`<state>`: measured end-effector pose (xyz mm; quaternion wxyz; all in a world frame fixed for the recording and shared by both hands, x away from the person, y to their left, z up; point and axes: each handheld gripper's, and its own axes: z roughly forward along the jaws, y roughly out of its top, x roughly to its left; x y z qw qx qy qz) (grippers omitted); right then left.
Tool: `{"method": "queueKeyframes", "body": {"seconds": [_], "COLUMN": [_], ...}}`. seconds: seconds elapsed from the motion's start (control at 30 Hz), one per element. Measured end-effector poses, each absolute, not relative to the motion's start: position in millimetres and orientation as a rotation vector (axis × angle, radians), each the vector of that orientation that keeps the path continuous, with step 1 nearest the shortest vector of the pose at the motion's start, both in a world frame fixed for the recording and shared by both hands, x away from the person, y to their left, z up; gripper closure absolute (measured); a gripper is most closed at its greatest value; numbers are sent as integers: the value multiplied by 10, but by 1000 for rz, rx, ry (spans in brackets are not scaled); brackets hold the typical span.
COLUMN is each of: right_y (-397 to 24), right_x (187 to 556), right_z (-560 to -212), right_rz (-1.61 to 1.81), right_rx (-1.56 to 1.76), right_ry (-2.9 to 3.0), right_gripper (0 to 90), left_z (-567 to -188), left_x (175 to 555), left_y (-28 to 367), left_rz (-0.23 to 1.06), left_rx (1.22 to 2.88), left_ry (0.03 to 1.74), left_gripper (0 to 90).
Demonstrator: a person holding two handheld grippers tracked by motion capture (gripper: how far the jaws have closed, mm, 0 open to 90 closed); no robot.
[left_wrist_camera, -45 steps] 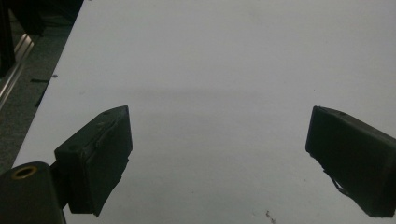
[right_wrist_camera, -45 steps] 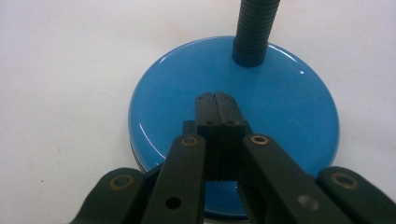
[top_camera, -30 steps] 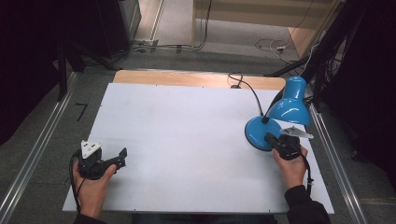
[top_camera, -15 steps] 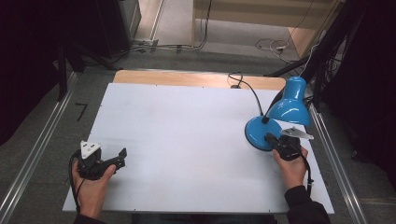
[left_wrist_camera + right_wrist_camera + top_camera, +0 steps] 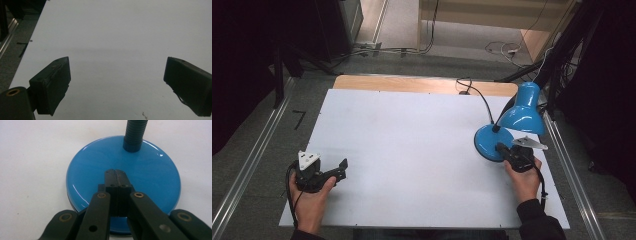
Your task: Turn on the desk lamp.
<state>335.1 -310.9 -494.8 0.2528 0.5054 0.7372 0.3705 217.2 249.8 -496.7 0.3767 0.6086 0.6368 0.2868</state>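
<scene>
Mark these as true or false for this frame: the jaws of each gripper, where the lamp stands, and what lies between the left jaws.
1. The right gripper has its jaws shut over the lamp's blue base. True.
2. The left gripper is shut. False: its jaws stand wide apart.
3. The blue lamp stands at the table's left edge. False: it stands near the right edge.
4. Nothing lies between the left jaws but bare white tabletop. True.
</scene>
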Motion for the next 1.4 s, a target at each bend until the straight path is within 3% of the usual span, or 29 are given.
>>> {"method": "queueKeyframes", "body": {"seconds": [1.4], "right_y": [-3072], "right_x": [3297], "right_z": [-4965], "right_rz": [984], "right_rx": [1330], "right_ry": [2017], "right_gripper": [882], "left_z": [-4962], "left_x": [2168], "left_y": [2497], "left_rz": [732], "left_rx": [1556], "left_ry": [1628], "left_gripper": [75]}}
